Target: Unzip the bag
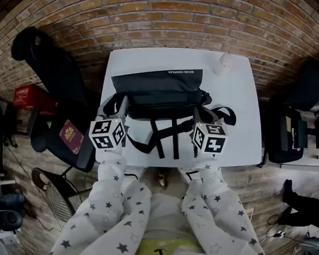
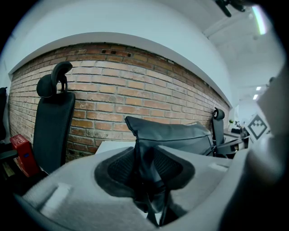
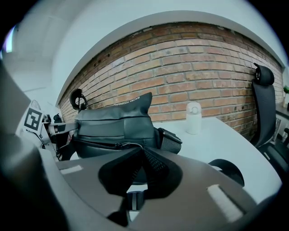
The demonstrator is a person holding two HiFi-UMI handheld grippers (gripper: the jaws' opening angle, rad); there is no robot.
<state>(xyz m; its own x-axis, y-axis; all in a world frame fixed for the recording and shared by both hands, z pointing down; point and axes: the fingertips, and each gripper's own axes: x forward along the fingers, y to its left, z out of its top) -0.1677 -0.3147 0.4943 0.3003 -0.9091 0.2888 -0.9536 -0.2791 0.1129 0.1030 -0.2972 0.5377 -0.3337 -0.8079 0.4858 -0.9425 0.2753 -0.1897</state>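
Black fabric of the bag (image 2: 176,135) sits pinched in our left claw (image 2: 144,158). Our right claw (image 3: 143,151) is clenched at the zip pull (image 3: 128,144), which only its own view shows. Overhead, the bag lies mid-worktop (image 1: 237,102), straps (image 1: 167,135) splayed toward us.

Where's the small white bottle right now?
In the head view, the white bottle stands at the table's far right corner, behind the black bag, near the brick wall.

You've got: bag (image 1: 154,88) black | table (image 1: 235,102) white | wall (image 1: 156,15) red-brown brick, pale mortar | your sleeves (image 1: 108,202) light grey, dark stars
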